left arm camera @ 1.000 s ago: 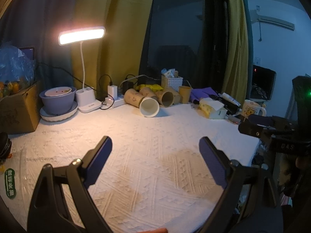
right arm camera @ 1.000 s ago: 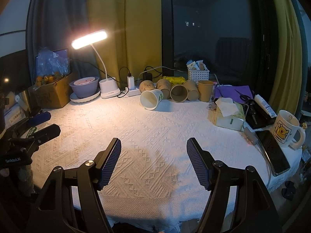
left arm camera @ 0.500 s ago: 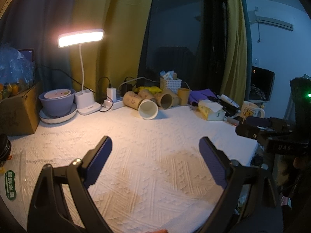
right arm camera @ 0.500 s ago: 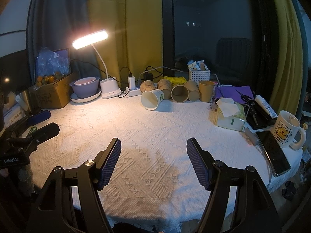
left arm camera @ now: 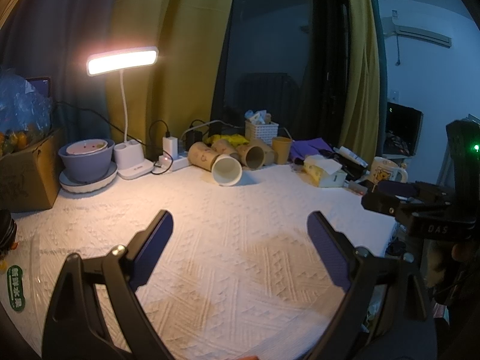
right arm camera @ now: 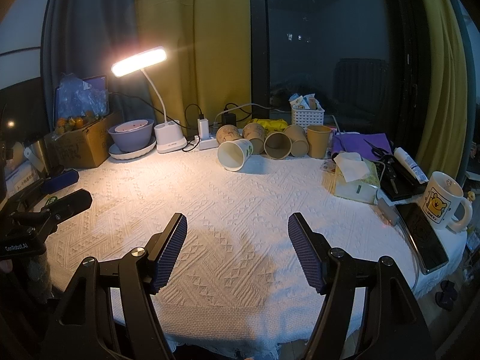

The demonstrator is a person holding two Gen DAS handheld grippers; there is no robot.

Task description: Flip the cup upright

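A white paper cup lies on its side at the back of the table, mouth toward me; it also shows in the left wrist view. Behind it lie several brown paper cups on their sides, and one brown cup stands upright. My left gripper is open and empty over the white tablecloth, far in front of the cups. My right gripper is open and empty near the table's front edge. Each gripper shows at the side of the other's view.
A lit desk lamp and a purple bowl stand at back left beside a cardboard box. A tissue pack, phone and cartoon mug sit at the right. A white basket stands behind the cups.
Both grippers have shifted only slightly; the left view has drifted back a little from the cups. Both stay open and nothing on the table has moved.
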